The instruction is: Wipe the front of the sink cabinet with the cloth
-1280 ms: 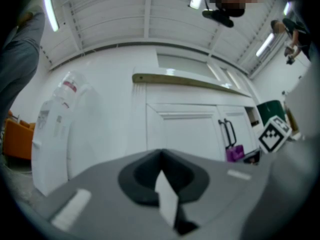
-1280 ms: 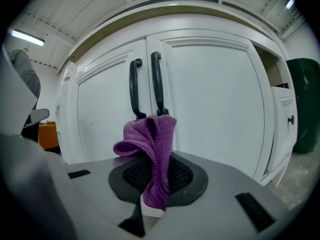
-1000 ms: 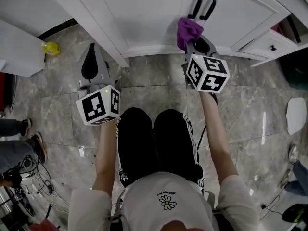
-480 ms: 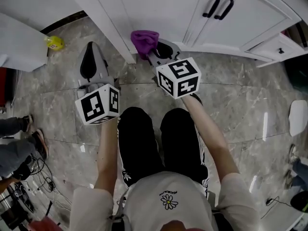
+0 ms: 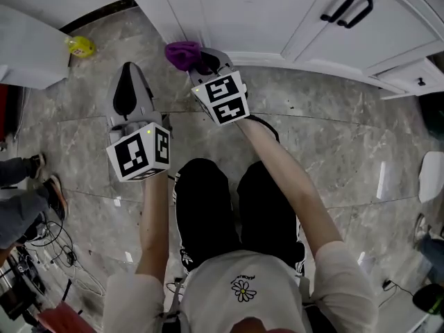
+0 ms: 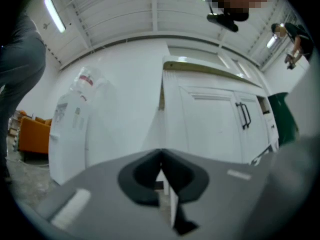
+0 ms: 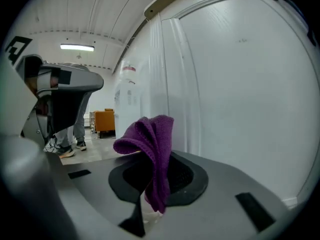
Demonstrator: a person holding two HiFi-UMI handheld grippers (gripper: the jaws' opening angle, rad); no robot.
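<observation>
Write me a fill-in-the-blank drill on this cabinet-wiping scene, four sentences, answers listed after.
The right gripper is shut on a ____ cloth.
The left gripper, jaws together, holds ____.
The two door handles on the cabinet are ____.
On the floor, left of the cloth, lies a small ____ object.
Missing words: purple; nothing; black; yellow.

Nothing is legible. The stickers on the white appliance, up and left of the fingers of the left gripper, are blurred; the print line on the person's shirt is too small.
</observation>
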